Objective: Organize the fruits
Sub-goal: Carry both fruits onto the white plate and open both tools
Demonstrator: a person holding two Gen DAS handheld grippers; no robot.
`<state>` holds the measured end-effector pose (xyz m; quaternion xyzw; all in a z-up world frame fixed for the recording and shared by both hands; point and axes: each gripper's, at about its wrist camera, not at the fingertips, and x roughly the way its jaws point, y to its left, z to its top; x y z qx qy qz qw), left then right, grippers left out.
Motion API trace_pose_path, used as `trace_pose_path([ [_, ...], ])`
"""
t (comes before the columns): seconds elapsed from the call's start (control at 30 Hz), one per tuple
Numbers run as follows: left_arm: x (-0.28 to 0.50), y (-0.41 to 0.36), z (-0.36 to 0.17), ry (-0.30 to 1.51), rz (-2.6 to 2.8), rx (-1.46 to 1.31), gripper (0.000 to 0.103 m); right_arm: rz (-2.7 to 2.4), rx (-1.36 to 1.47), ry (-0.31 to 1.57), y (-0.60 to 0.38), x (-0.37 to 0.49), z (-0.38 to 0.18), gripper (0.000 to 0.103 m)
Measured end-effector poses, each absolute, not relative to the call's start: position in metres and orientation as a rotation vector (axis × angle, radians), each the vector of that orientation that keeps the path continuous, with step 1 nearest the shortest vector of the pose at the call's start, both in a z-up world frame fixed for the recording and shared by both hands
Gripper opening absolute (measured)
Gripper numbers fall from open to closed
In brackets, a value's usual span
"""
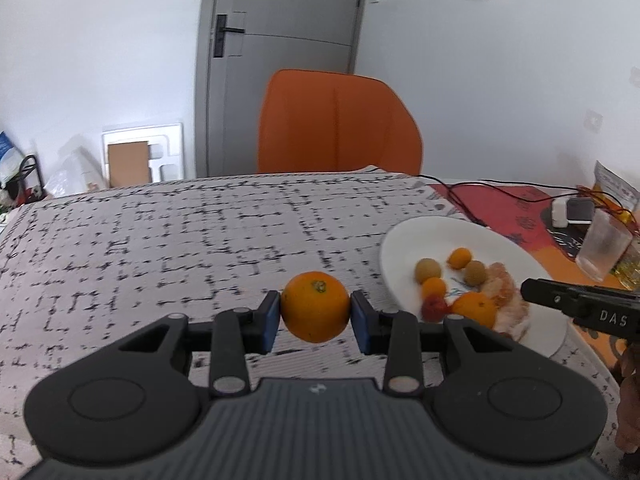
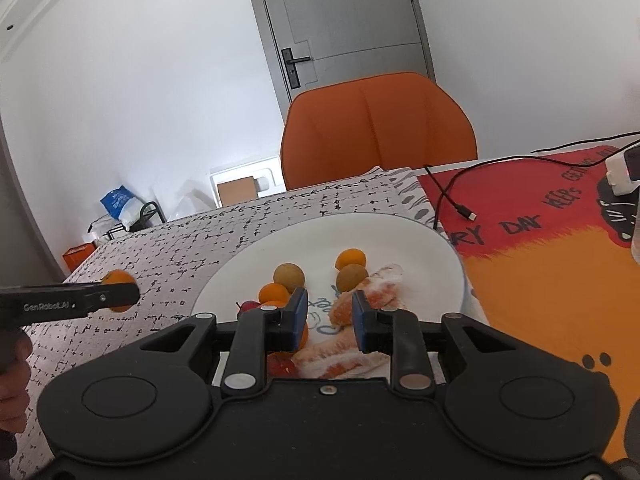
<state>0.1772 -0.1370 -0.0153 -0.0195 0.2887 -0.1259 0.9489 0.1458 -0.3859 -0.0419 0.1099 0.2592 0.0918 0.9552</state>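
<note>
My left gripper (image 1: 315,314) is shut on an orange (image 1: 315,306) and holds it above the patterned tablecloth, left of the white plate (image 1: 404,240). The orange also shows in the right wrist view (image 2: 116,278). The plate (image 2: 256,256) holds small oranges (image 2: 350,258), two brownish round fruits (image 2: 288,275), a red fruit (image 2: 249,306) and peeled pomelo pieces (image 2: 384,294). My right gripper (image 2: 330,314) hovers over the plate's near side, jaws apart, with nothing between them.
An orange chair (image 2: 378,128) stands behind the table. A red and orange mat (image 2: 540,264) lies to the right with a black cable (image 2: 448,192) and a white charger (image 2: 620,172). A glass (image 1: 602,246) stands beyond the plate.
</note>
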Motion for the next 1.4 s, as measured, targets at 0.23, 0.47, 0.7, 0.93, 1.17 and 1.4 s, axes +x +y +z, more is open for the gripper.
trace_pose_path([
  [0.23,0.179,-0.161,-0.014,0.581,-0.314,-0.012,0.036,0.178,0.237,0.527,-0.393,0.139,-0.044,0.034],
  [0.47,0.184,-0.183,-0.012,0.577,-0.350,0.015,0.036,0.164,0.252,0.524,-0.401,0.132,-0.047,0.037],
  [0.7,0.192,-0.200,-0.014,0.578,-0.364,0.043,0.037,0.167,0.260,0.516,-0.406,0.129,-0.047,0.039],
  [0.93,0.189,-0.209,-0.014,0.563,-0.369,0.060,0.042,0.165,0.262,0.517,-0.408,0.126,-0.048,0.043],
  [1.17,0.182,-0.194,-0.015,0.573,-0.317,0.061,0.060,0.181,0.264,0.514,-0.404,0.126,-0.048,0.045],
  [1.4,0.171,-0.180,-0.012,0.553,-0.272,0.058,0.076,0.195,0.253,0.507,-0.397,0.124,-0.043,0.050],
])
